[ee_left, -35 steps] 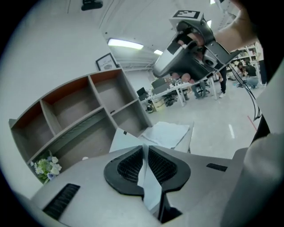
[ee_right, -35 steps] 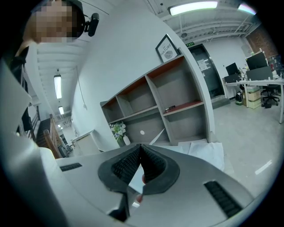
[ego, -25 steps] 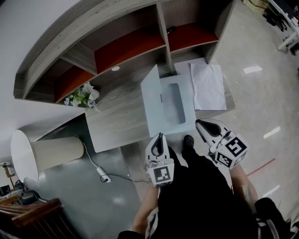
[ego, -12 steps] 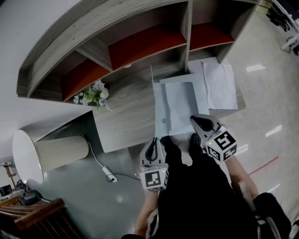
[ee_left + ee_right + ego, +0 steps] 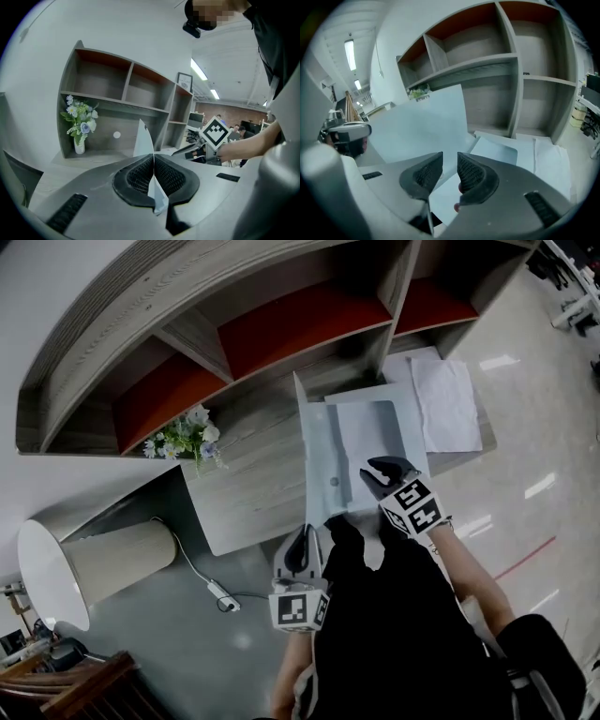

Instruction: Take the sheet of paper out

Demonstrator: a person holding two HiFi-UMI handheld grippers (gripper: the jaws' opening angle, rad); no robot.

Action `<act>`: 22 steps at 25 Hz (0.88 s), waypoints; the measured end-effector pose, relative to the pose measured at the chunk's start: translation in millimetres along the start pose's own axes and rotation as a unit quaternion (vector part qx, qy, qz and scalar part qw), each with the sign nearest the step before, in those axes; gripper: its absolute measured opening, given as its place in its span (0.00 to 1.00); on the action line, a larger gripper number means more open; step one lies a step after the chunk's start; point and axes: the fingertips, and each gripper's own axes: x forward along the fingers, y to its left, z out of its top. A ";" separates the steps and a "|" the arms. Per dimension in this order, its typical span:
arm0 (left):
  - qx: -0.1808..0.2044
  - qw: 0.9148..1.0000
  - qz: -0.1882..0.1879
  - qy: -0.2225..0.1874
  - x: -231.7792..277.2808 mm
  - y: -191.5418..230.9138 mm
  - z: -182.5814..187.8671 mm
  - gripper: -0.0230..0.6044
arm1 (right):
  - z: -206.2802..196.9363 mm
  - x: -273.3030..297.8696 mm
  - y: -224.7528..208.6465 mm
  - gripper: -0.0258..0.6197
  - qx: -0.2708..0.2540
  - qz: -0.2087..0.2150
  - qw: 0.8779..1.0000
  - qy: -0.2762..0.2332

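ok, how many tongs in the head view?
2: left tongs at the desk's near edge, shut on the raised folder cover; right tongs over the open folder, jaws opening, nothing gripped.

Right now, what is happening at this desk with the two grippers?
A person works on an open folder on the desk. The left gripper is shut on its cover and holds it upright. The right gripper hangs over the folder's inside, its jaws opening with nothing between them. A white sheet lies beside the folder.
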 end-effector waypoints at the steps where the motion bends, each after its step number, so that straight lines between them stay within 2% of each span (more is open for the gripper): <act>1: -0.003 1.000 -0.005 -0.003 -0.8 3.8 0.3 0.06 | -4.3 9.7 -0.1 0.15 0.000 -0.002 1.000 0.012; 8: -0.016 0.999 -0.046 -0.009 -0.1 26.8 -0.8 0.06 | -24.9 75.7 -4.0 0.28 -0.008 -0.026 0.997 0.078; 14: -0.018 0.998 -0.064 0.002 -1.7 38.0 -4.5 0.06 | -40.5 116.7 -12.0 0.29 -0.023 -0.064 0.991 0.118; 22: -0.012 0.996 -0.089 0.013 -4.0 41.3 -9.2 0.06 | -70.9 142.4 -27.3 0.30 -0.034 -0.101 0.978 0.180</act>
